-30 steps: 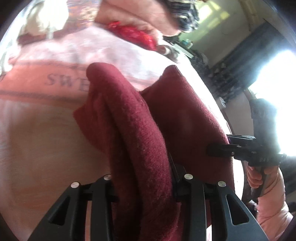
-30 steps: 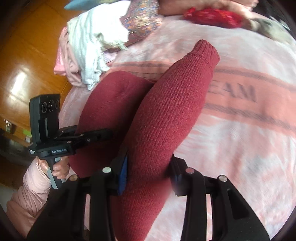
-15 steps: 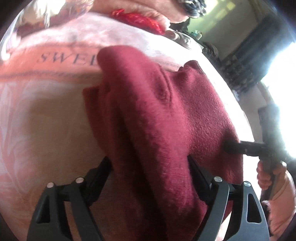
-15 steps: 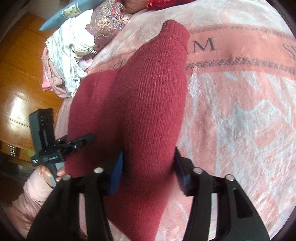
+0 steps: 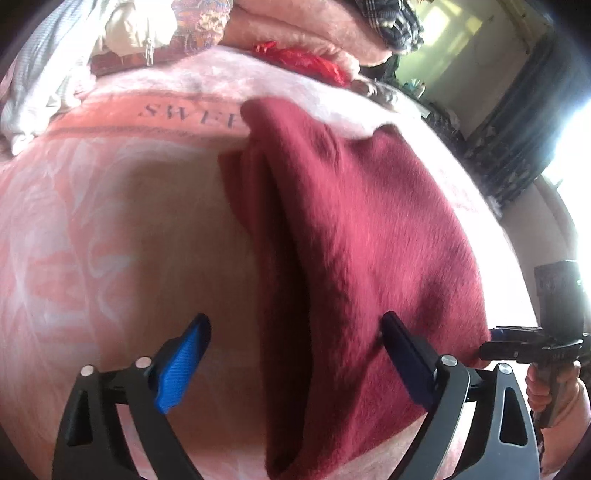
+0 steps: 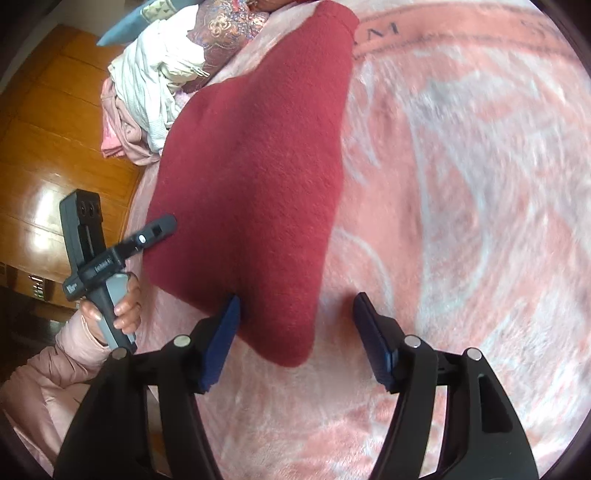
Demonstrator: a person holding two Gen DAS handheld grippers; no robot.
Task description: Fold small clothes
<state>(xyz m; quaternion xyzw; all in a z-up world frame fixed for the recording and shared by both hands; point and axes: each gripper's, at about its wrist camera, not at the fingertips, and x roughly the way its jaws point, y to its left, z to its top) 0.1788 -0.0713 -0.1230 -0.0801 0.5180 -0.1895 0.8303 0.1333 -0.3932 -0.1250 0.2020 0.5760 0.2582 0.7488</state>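
A dark red knitted garment (image 5: pixel 354 236) lies folded on the pink blanket (image 5: pixel 110 240). In the right wrist view the garment (image 6: pixel 258 166) stretches from its cuff at the top down to a corner near my fingers. My left gripper (image 5: pixel 295 362) hangs just over its near end with jaws opening wide. The blue left pad (image 5: pixel 181 369) is clear of the cloth and the other pad rests over it. My right gripper (image 6: pixel 297 341) is also opening, with the garment's corner between its pads, not pinched. Each view shows the other gripper held by a hand: the left one (image 6: pixel 147 236), the right one (image 5: pixel 517 347).
A heap of white and pink clothes (image 6: pixel 155 74) and a patterned cushion (image 6: pixel 225 29) lie at the blanket's far left edge. A red item (image 5: pixel 303 61) sits at the far side. A wooden floor (image 6: pixel 48 155) drops off left of the bed.
Both grippers have opened and let go of the red garment. It was lifted and draped between the fingers; now it lies flat on the blanket. Both hands sank lower.
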